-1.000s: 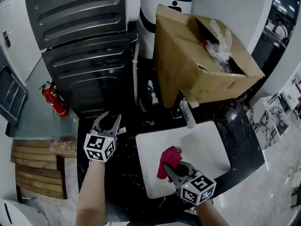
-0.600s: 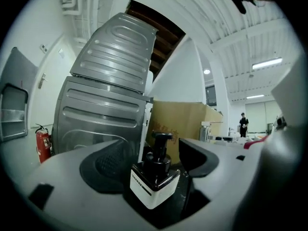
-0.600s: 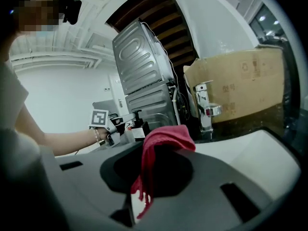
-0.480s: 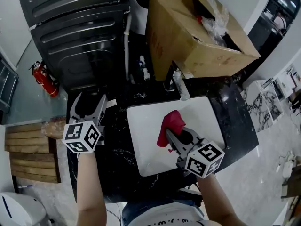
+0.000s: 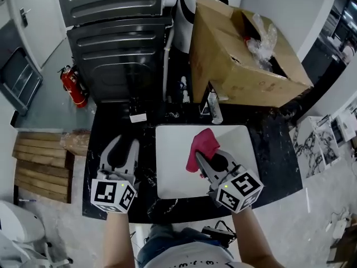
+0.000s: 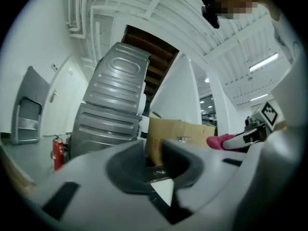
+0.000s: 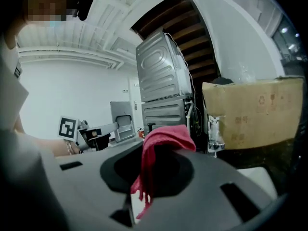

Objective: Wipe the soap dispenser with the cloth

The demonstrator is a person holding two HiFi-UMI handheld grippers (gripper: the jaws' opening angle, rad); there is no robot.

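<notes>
My right gripper (image 5: 204, 159) is shut on a red cloth (image 5: 201, 144) and holds it above the white sink basin (image 5: 173, 175). In the right gripper view the cloth (image 7: 166, 137) drapes down between the jaws of that gripper (image 7: 155, 154). The clear soap dispenser (image 5: 214, 111) stands at the sink's back edge by the box, and shows ahead of the right gripper as a clear bottle (image 7: 214, 131). My left gripper (image 5: 127, 143) hovers over the black counter left of the sink. Its jaws have just been closing, stand apart, and have nothing between them (image 6: 154, 150).
A big open cardboard box (image 5: 245, 66) with plastic wrap sits behind the sink. Stacked dark appliances (image 5: 117, 43) stand at the back left, with a red fire extinguisher (image 5: 72, 88) beside them. Small bottles (image 5: 184, 91) and a white tag (image 5: 138, 116) lie on the black counter (image 5: 145, 127).
The left gripper pulled back toward me along the counter; its jaws opened wide, then narrowed. The right gripper rose a little with the cloth over the sink.
</notes>
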